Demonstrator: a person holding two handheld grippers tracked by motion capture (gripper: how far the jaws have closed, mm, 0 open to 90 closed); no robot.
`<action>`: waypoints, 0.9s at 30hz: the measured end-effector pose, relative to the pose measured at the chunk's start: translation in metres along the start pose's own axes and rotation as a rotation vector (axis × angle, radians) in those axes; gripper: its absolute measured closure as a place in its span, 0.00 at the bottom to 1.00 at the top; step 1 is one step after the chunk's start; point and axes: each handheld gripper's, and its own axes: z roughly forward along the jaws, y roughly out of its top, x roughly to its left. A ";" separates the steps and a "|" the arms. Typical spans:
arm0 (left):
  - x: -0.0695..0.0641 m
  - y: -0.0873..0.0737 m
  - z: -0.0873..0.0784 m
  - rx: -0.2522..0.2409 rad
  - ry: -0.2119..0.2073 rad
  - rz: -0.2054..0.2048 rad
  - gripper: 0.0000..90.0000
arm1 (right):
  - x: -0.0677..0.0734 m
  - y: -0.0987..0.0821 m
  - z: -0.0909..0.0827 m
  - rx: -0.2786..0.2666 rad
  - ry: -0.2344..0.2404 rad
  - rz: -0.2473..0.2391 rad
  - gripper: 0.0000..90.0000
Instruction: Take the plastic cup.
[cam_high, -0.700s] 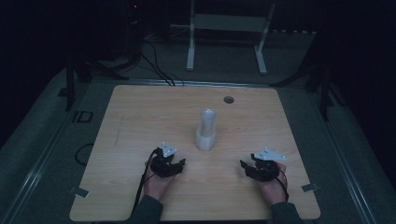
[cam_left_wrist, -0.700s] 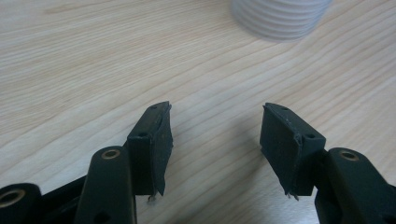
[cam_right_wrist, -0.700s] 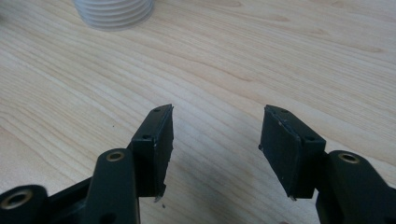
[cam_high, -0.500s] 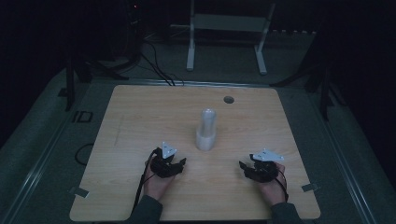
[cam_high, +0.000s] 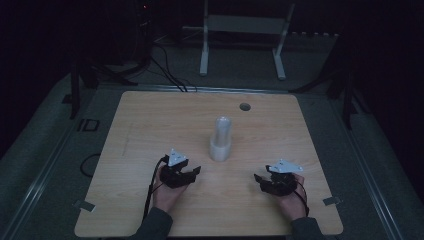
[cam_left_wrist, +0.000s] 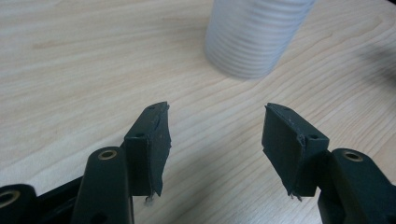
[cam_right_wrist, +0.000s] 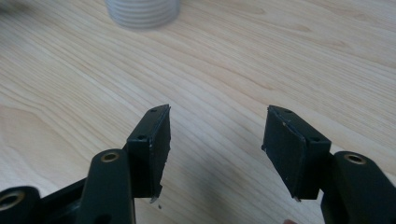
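Dim room, pale wooden desk (cam_high: 150, 125): both claws, left (cam_left_wrist: 215, 126) and right (cam_right_wrist: 215, 128), gape empty; a careless reach could topple the tall cup stack (cam_high: 221, 140) at centre.

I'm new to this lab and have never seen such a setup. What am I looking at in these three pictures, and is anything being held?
A person sits at a wooden table and holds a two-jawed grabbing tool in each hand: the left tool and the right tool. One picture comes from a camera overhead. The other two come from small cameras riding on each tool, looking along its black jaws. On the table stands a stack of white cups, between and just beyond the two tools. Both tools have their jaws apart with bare wood between them, so nothing is held.
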 end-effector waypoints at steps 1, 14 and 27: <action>0.000 0.001 0.000 -0.003 -0.007 0.000 0.45 | 0.000 0.002 -0.001 -0.004 0.013 0.002 0.46; 0.000 0.023 -0.003 -0.027 -0.072 0.008 0.40 | 0.008 0.040 -0.012 -0.050 0.034 -0.061 0.46; -0.004 0.038 0.005 -0.011 -0.064 0.054 0.41 | 0.011 0.061 -0.016 -0.085 0.048 -0.081 0.46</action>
